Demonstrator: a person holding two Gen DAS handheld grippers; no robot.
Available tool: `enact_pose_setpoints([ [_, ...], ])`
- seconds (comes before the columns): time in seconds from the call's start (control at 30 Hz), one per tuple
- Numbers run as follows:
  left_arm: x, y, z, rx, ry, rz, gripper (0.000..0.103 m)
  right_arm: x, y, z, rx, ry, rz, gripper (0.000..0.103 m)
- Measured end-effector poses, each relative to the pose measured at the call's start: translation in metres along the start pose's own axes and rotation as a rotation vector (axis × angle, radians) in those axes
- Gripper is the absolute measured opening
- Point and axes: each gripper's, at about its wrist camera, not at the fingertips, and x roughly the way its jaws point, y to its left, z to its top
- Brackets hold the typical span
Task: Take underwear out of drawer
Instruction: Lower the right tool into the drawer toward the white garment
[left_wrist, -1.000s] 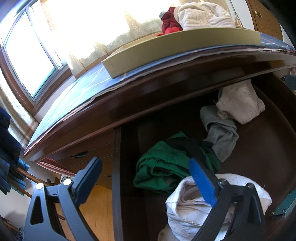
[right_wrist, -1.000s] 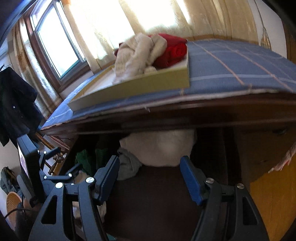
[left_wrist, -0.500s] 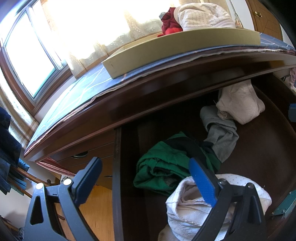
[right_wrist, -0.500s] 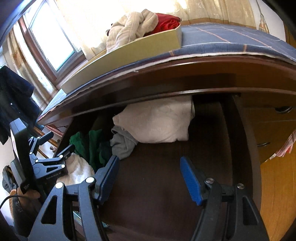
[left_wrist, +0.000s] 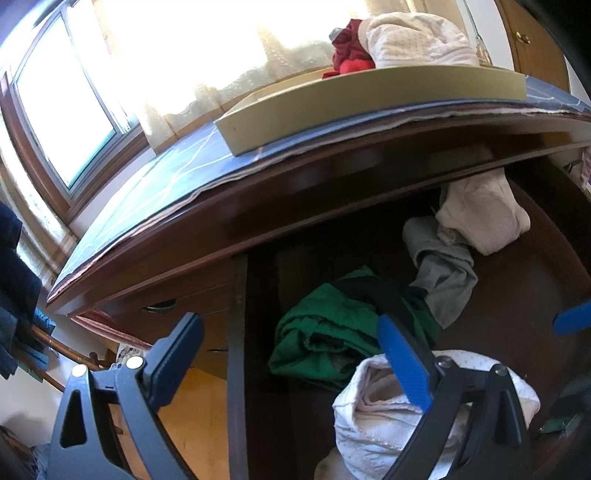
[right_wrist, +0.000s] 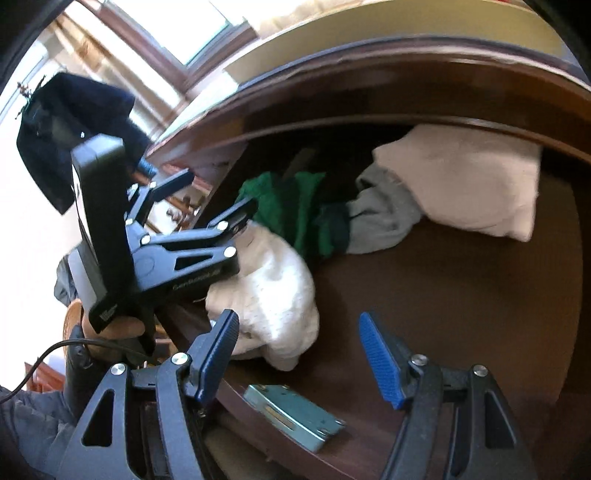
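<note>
Right wrist: crumpled white underwear (right_wrist: 273, 291) (dotted fabric) lies in drawer (right_wrist: 461, 306).

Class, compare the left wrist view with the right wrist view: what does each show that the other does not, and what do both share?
Only the left wrist view shows the red garment and a white cloth piled in the tray on top.

Only the right wrist view shows the metal lock plate on the drawer front, and the whole left gripper.

Both show the open drawer holding green, grey, cream and white dotted garments.
</note>
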Motion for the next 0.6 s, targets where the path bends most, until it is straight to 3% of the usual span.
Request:
enact_pose_setpoints([
  [0.2, 0.001, 0.001, 0.001, -0.012, 0.001, 0.009, 0.096, 0.024, 0.005, 0.007, 0.042, 0.075, 0.081, 0.070],
  [0.4, 0.003, 0.003, 0.002, -0.014, 0.002, 0.010, 0.096, 0.058, 0.006, 0.012, 0.093, 0.183, 0.056, 0.074],
  [0.6, 0.002, 0.001, 0.001, -0.014, 0.000, 0.011, 0.096, 0.088, 0.001, 0.012, 0.215, 0.267, 0.111, 0.074],
])
